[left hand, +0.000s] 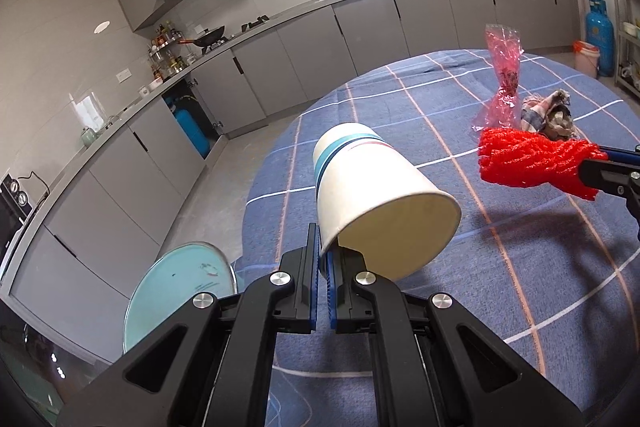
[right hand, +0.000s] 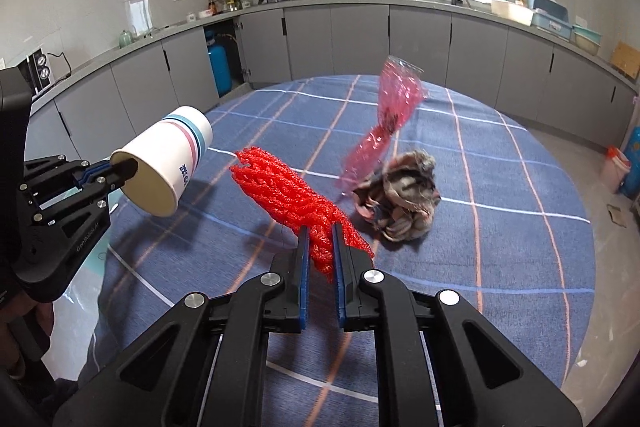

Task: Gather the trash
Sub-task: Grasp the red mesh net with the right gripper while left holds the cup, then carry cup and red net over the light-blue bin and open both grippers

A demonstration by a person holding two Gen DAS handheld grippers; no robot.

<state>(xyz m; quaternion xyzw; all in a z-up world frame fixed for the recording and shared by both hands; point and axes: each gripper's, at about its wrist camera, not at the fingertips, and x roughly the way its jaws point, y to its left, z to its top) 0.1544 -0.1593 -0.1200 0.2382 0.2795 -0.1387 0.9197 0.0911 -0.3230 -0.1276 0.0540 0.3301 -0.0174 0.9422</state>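
Left gripper [left hand: 323, 259] pinches the rim of the white paper cup with blue stripes [left hand: 376, 195], held above the table. Right gripper [right hand: 320, 247] clamps the red foam net sleeve [right hand: 296, 195]. Pink cellophane wrapper [right hand: 384, 123] lies ahead of the right, long axis pointing away; right nearer.

- Paper cup [left hand: 372, 199]: white with blue and pink bands near its base, tipped on its side in the air above the table, its rim pinched at one wall.
- Red foam net [right hand: 298, 201]: bunched, ribbed mesh sleeve, lifted off the cloth, clamped at one end.
- Pink plastic wrapper [right hand: 386, 123]: translucent, twisted mid-length, standing tilted on the tablecloth, touching the crumpled plaid rag [right hand: 400, 195].
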